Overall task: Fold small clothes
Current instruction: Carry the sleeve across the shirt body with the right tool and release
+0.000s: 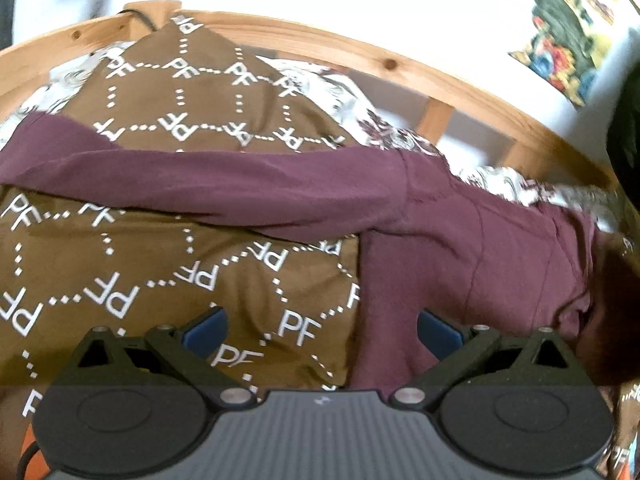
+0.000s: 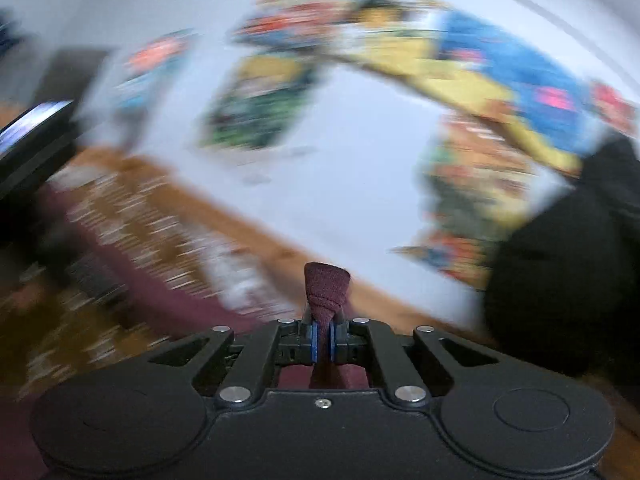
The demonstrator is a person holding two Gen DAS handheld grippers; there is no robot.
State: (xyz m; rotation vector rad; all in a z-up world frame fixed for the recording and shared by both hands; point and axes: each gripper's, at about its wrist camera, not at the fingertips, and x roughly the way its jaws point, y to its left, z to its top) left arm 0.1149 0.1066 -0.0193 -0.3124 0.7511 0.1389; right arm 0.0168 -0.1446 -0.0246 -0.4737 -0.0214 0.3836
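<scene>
Ahead of the left gripper (image 1: pixel 322 330), whose jaws stand spread wide with nothing between them, a maroon long-sleeved cloth garment (image 1: pixel 460 248) lies on a brown bedcover printed with white "PF" letters and dotted diamonds (image 1: pixel 160 272). One sleeve runs across the cover beyond the jaws; the body of the garment sits just before the right-hand blue pad (image 1: pixel 438 334). Beyond the cover a pale wooden bed frame (image 1: pixel 360 56) curves past a white wall. The right gripper (image 2: pixel 323 338) has its jaws pressed together, pinching a bunched fold of the same maroon fabric, which pokes up above them. Behind it, everything is blurred; colourful posters (image 2: pixel 480 92) show on the wall.
</scene>
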